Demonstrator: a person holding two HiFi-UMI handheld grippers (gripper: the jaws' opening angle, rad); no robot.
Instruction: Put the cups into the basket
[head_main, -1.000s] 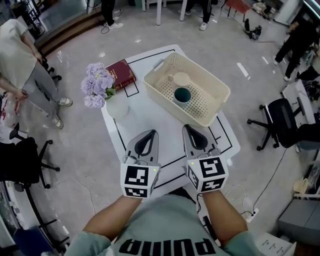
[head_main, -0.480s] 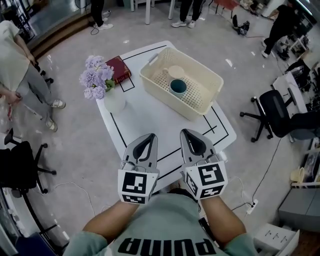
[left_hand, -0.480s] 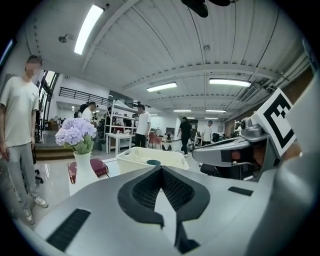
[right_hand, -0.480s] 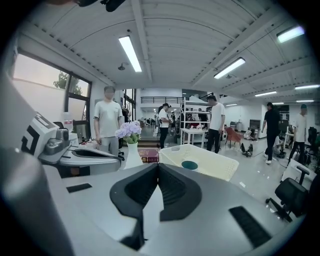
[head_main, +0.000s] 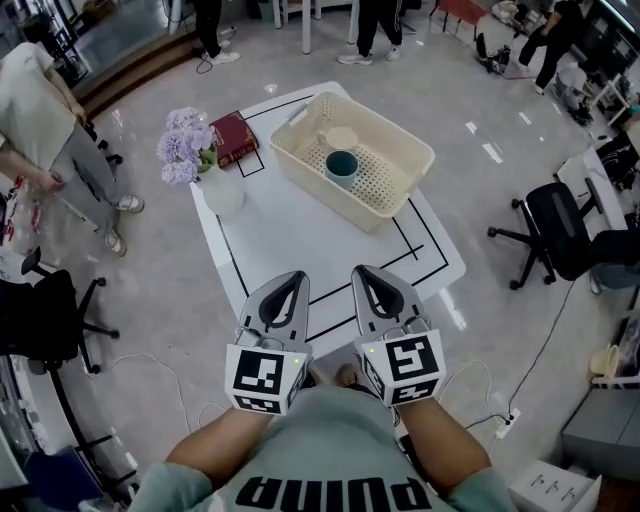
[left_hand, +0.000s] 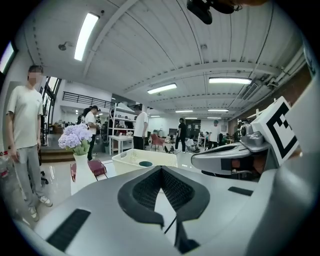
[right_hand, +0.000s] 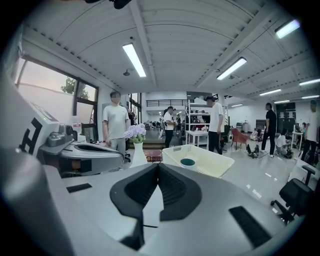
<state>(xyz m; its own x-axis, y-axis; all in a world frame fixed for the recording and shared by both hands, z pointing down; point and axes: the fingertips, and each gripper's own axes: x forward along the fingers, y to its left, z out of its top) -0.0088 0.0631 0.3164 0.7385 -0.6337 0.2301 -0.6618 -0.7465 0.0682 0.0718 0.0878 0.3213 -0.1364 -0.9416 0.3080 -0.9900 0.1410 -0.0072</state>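
Note:
A cream perforated basket stands on the far half of the white table. Inside it are a teal cup and a cream cup. Both grippers hover side by side over the table's near edge, well short of the basket. My left gripper has its jaws together with nothing between them, and my right gripper is likewise shut and empty. In the left gripper view the basket and the teal cup lie beyond the closed jaws. The right gripper view shows the basket with the teal cup.
A white vase of purple flowers and a red book sit at the table's far left corner. Black tape lines mark the tabletop. Office chairs stand on either side, and a person stands at left.
Both grippers have drawn back together from the table's middle to its near edge. The basket and cups now lie farther ahead. Both grippers stay shut.

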